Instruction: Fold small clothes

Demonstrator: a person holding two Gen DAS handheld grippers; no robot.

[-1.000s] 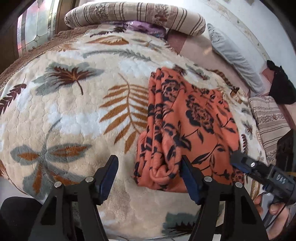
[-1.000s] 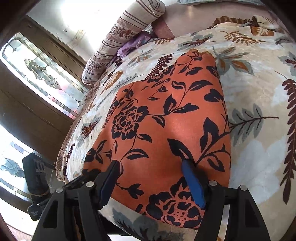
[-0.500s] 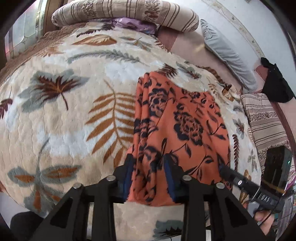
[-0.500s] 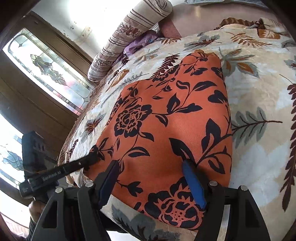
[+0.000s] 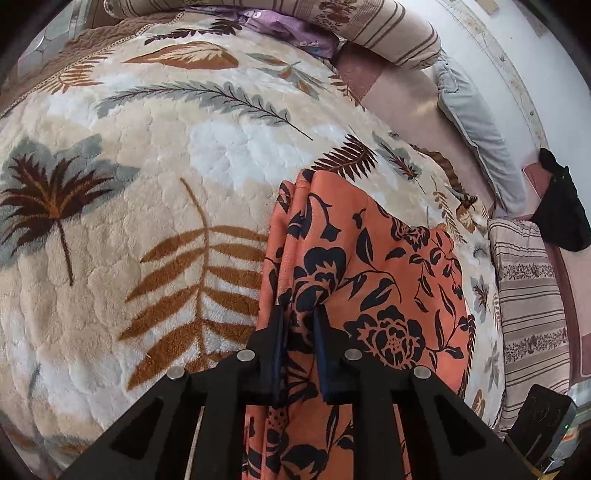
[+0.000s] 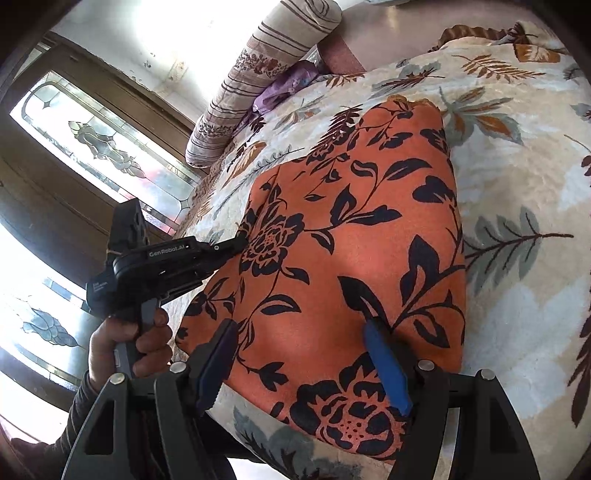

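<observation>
An orange garment with a black flower print [image 5: 373, 280] lies folded lengthwise on the leaf-patterned blanket [image 5: 155, 206]. My left gripper [image 5: 299, 317] is shut on the bunched left edge of the garment, lifted slightly. In the right wrist view the garment [image 6: 351, 236] fills the middle, and the left gripper [image 6: 240, 243] grips its left side. My right gripper [image 6: 299, 336] is open, its fingers resting on the garment's near end, one blue pad [image 6: 384, 365] pressing into the cloth.
A striped bolster [image 5: 369, 26] and a purple cloth [image 5: 288, 26] lie at the bed's head. A grey pillow [image 5: 476, 122], a striped cushion [image 5: 528, 299] and a black item [image 5: 565, 210] sit at the right. A glass-panelled door [image 6: 92, 147] stands left of the bed.
My left gripper moved forward onto the garment's left edge and closed on it, bunching the cloth. My right gripper stayed open over the near end.
</observation>
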